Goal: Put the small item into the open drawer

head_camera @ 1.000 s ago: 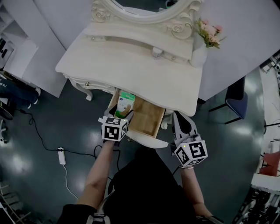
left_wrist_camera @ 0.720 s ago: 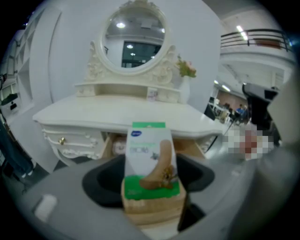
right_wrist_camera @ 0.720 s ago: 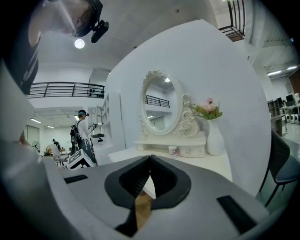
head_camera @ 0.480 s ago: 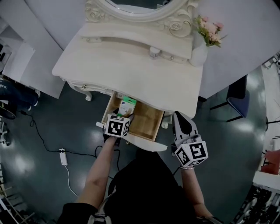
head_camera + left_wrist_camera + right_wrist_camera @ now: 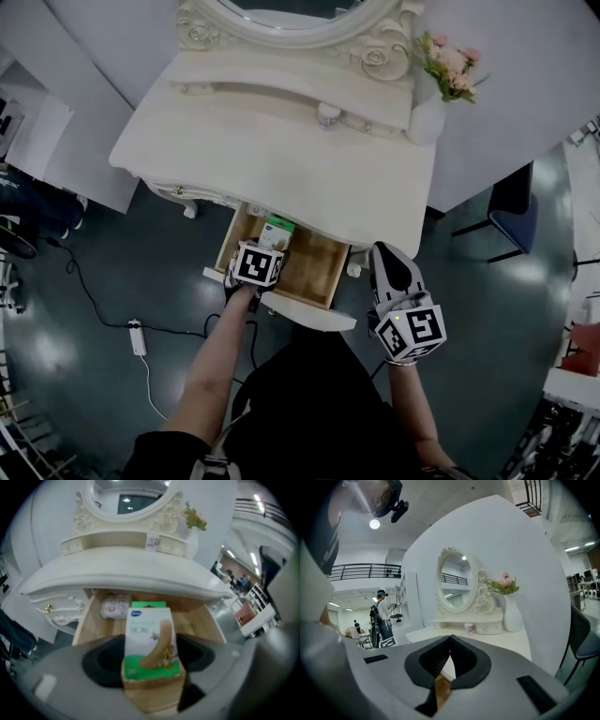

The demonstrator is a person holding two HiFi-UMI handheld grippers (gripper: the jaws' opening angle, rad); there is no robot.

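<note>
Green box (image 5: 151, 644): gripped in my left tool (image 5: 266, 246), above the wooden drawer (image 5: 317, 261).
Release: I'd lower it beside the pale packet (image 5: 114, 606) first.
Right tool (image 5: 388, 258): closed, empty.

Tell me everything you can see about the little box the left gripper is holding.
The small box looks like a cardboard carton, white above and green below, printed with a tan plaster strip and a blue logo at its upper left. It stands upright, printed face toward the left gripper view, clamped at its lower sides between the jaws of the left gripper. It is over the open wooden drawer; whether it touches the drawer floor cannot be told.
</note>
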